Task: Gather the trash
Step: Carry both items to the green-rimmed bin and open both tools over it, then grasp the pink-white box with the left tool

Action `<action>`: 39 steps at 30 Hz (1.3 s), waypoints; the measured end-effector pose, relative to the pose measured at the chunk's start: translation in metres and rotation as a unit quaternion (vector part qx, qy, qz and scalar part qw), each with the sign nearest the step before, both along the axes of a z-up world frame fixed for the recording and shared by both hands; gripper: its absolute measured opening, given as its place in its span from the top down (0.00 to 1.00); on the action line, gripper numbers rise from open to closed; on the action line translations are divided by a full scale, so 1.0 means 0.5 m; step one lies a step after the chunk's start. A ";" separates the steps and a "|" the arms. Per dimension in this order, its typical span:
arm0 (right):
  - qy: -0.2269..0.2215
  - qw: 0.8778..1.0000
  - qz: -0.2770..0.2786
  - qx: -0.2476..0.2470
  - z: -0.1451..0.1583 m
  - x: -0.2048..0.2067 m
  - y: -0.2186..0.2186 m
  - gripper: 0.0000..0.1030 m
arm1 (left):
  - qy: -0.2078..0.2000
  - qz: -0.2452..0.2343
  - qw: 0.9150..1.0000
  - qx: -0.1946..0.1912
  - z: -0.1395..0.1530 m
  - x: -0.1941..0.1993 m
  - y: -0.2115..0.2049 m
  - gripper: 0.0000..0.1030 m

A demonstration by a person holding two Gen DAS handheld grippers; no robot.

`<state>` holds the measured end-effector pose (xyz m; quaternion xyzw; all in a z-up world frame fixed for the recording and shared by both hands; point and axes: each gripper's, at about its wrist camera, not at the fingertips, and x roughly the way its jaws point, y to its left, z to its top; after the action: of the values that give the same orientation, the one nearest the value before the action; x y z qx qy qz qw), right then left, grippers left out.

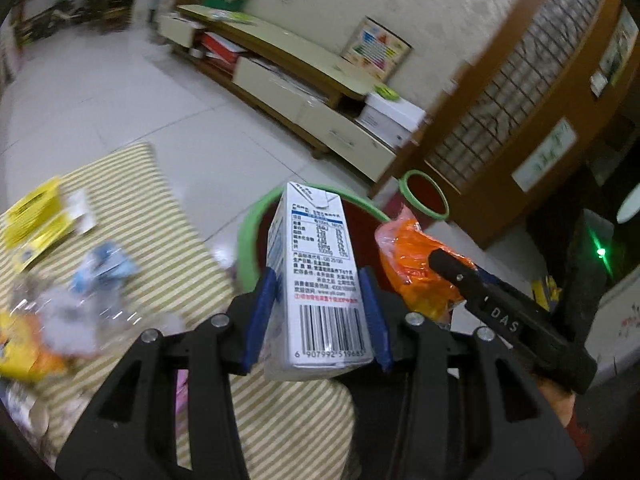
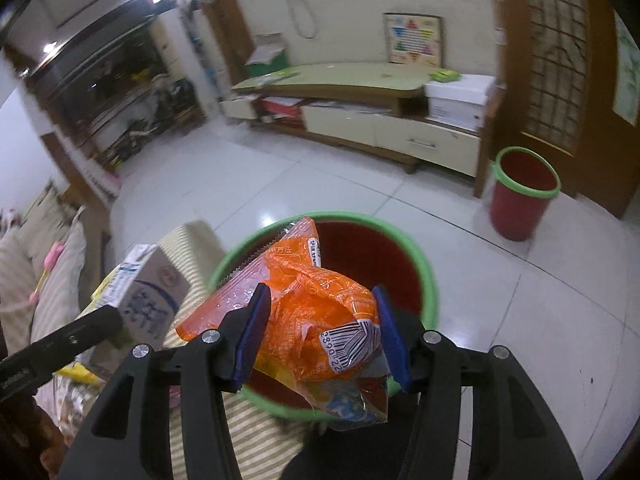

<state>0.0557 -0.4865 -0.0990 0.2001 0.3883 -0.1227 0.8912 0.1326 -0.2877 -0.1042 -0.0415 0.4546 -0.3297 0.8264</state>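
My left gripper [image 1: 318, 280] is shut on a white and blue milk carton [image 1: 316, 276], its blue pads pressing both sides. The carton is upright, in front of a red bin with a green rim [image 1: 250, 236]. My right gripper [image 2: 320, 300] is shut on a crumpled orange snack wrapper [image 2: 316, 312], held over the same red bin [image 2: 360, 256]. In the left wrist view the orange wrapper [image 1: 408, 256] and a right finger [image 1: 456, 270] show on the right. In the right wrist view the milk carton [image 2: 144, 292] shows at the left with a left finger [image 2: 100, 324].
A striped yellow and white cloth [image 1: 152, 208] carries more litter: yellow packets [image 1: 36, 216], a blue wrapper [image 1: 104, 268] and clear plastic. A second red bin with a green rim [image 2: 524, 196] stands by a wooden door frame. A low TV cabinet [image 2: 360, 112] lines the far wall.
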 end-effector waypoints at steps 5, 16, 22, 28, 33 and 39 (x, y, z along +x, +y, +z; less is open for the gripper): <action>0.007 1.000 -0.030 0.008 -0.013 -0.004 -0.045 0.39 | 0.015 -0.009 1.000 0.005 -0.023 0.010 -0.039 0.34; 0.003 1.000 -0.007 0.014 0.014 0.000 -0.023 0.33 | 0.025 0.064 0.997 -0.023 0.018 -0.045 0.092 0.26; 0.002 0.998 0.062 -0.007 0.044 0.002 0.091 0.33 | 0.000 0.133 0.991 0.013 0.039 -0.118 0.245 0.26; 0.009 0.990 0.139 -0.025 0.054 -0.003 0.223 0.33 | 0.001 0.237 0.970 0.057 0.028 -0.181 0.441 0.26; 0.020 0.982 0.188 -0.026 0.051 -0.010 0.311 0.33 | 0.025 0.329 0.940 0.091 -0.010 -0.202 0.599 0.26; 0.034 0.972 0.229 -0.036 0.042 -0.024 0.390 0.33 | 0.098 0.381 0.916 0.081 -0.091 -0.194 0.723 0.26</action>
<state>0.0436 -0.2914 -0.0778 0.0696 0.4496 0.0643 0.8882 0.0356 0.0738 -0.1499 -0.1768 0.5083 0.0542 0.8411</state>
